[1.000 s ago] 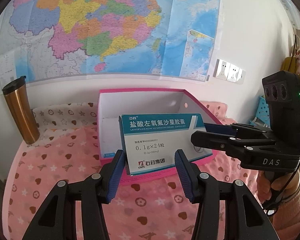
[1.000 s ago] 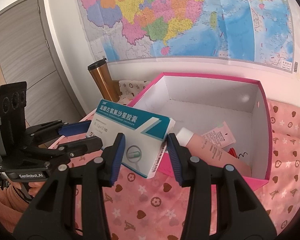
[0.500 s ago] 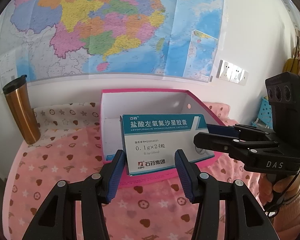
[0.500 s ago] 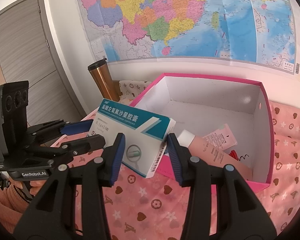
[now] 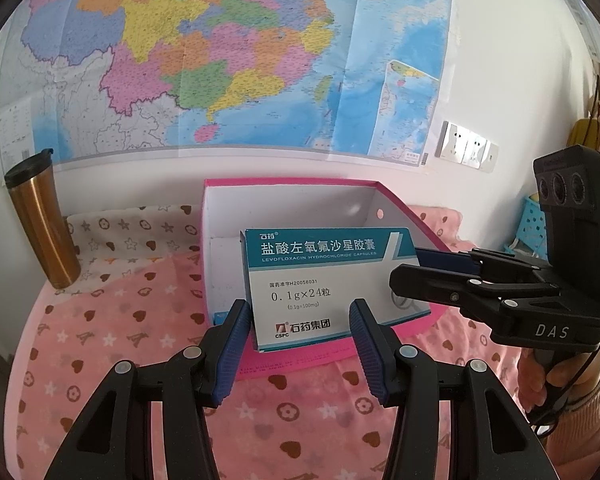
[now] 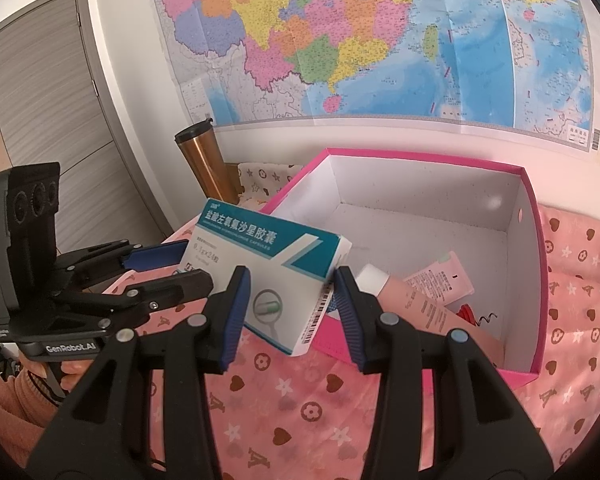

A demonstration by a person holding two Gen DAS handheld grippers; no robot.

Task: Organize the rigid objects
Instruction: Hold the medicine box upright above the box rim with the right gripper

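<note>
Right gripper is clamped on the medicine box. In its own view the two blue pads sit against opposite sides of the carton's near end, at 6 o'clock from the blue title band, with the barcode edge by the right-hand pad. The carton hangs tilted above the near left corner of the pink storage box, clear of the pink patterned cloth.

Left gripper has its jaws partly apart. In the left wrist view its pads overlap the carton's lower edge, one at the 7 o'clock corner, the other in front of the white face. I cannot tell whether they press on it. From there the right gripper comes in from 3 o'clock, one finger behind the carton and one in front, with a hand on its handle.

Inside the pink storage box a pink tube lies on the floor at 3 o'clock from the carton, white cap toward it. A bronze tumbler stands upright at 9 o'clock, well apart from the box, under the wall map.
</note>
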